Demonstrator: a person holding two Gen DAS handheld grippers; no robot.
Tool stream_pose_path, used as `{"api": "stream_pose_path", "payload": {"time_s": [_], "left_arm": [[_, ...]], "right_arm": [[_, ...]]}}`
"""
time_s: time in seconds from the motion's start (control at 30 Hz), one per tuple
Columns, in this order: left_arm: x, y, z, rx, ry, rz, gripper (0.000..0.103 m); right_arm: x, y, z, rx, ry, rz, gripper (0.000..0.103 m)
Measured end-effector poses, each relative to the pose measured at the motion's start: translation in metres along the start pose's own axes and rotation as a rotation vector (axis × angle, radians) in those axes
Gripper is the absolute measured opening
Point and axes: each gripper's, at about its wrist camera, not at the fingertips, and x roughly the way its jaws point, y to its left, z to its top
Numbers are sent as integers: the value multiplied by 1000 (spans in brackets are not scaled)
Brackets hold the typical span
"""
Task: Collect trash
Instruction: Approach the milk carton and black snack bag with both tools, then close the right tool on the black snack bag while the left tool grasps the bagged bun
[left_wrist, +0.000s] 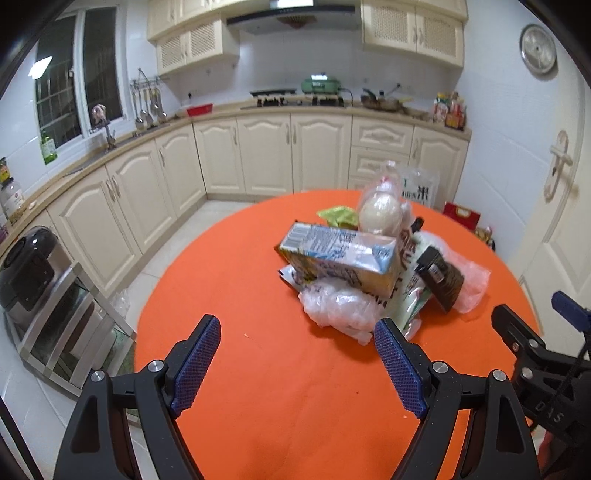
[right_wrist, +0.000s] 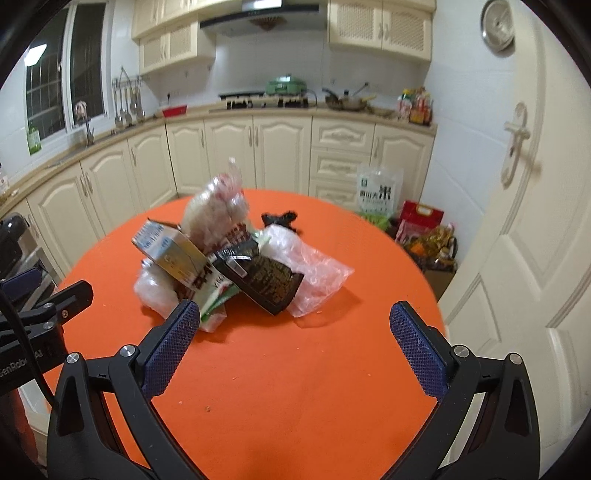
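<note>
Both grippers poised short of the trash heap, nothing held yet.

You have the left gripper (left_wrist: 297, 339) and the right gripper (right_wrist: 295, 325) angled down over the orange counter (left_wrist: 229, 280) with their blue fingers (left_wrist: 195, 365) spread wide and empty, which suits a heap this bulky. The trash sits bunched in one pile near the middle of the counter: a milk carton (left_wrist: 340, 254) lies tilted on top of a crumpled clear bag (left_wrist: 340, 306), a black packet (right_wrist: 266, 282) leans against its right side, and a thin pinkish bag (right_wrist: 314, 277) spreads out beyond that. Because the pieces overlap and prop one another, you likely flank the pile from both sides so that lifting one piece does not scatter the rest. The left gripper's right finger looks just beside the clear bag; contact is unclear.
</note>
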Motion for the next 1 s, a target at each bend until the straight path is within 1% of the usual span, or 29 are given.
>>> {"api": "stream_pose_path", "payload": {"time_s": [0.17, 0.4, 0.57, 0.63, 0.73, 0.8, 0.83, 0.9, 1.0], "left_arm": [[34, 4, 10, -6, 43, -15, 82], [71, 17, 24, -37, 96, -30, 82], [84, 28, 32, -62, 124, -61, 82], [85, 31, 35, -66, 125, -66, 82], [86, 34, 40, -72, 117, -72, 82], [86, 35, 41, -82, 123, -75, 82], [87, 36, 43, -90, 129, -80, 82], [88, 37, 46, -99, 135, -90, 82], [87, 37, 52, -113, 132, -94, 82]], "right_arm": [[37, 2, 4, -10, 60, 16, 103], [77, 5, 15, -22, 115, 36, 103], [99, 9, 17, -29, 153, 55, 103], [106, 10, 18, -28, 167, 73, 100], [113, 8, 18, -3, 183, 137, 88], [113, 8, 18, 5, 189, 191, 68], [112, 8, 18, 4, 190, 203, 65], [111, 9, 17, -6, 186, 215, 52], [108, 9, 18, -14, 174, 210, 41]]}}
